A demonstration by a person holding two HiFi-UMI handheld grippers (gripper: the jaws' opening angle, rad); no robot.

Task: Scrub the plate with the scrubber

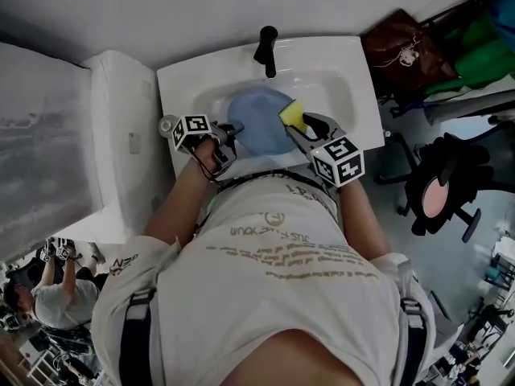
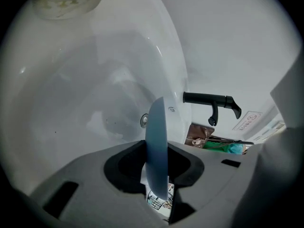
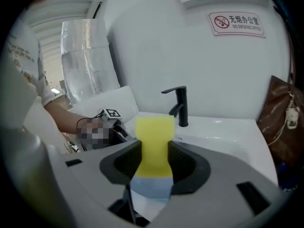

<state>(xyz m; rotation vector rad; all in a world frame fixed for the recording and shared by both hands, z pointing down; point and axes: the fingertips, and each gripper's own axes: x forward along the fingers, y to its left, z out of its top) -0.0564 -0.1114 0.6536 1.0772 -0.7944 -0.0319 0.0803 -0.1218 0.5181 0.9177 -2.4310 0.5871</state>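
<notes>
Plate (image 1: 259, 121) looks like thin, stiff plastic to me, light and probably slick once wet. It's held on edge over the sink (image 1: 342, 79), with the left gripper (image 1: 228, 132) pinched on its rim. Right gripper (image 1: 303, 125) is squeezed on the squishy yellow scrubber (image 1: 291, 112), right by the plate's edge. I'd guess that rim hold could twist under hard scrubbing.

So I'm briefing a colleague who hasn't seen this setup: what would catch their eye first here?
The yellow scrubber stands out most, clamped in the right gripper over the white sink. Beside it, the left gripper grips the pale blue plate by its edge, holding it over the same sink. The black tap at the back of the sink gives the sharpest contrast.
</notes>
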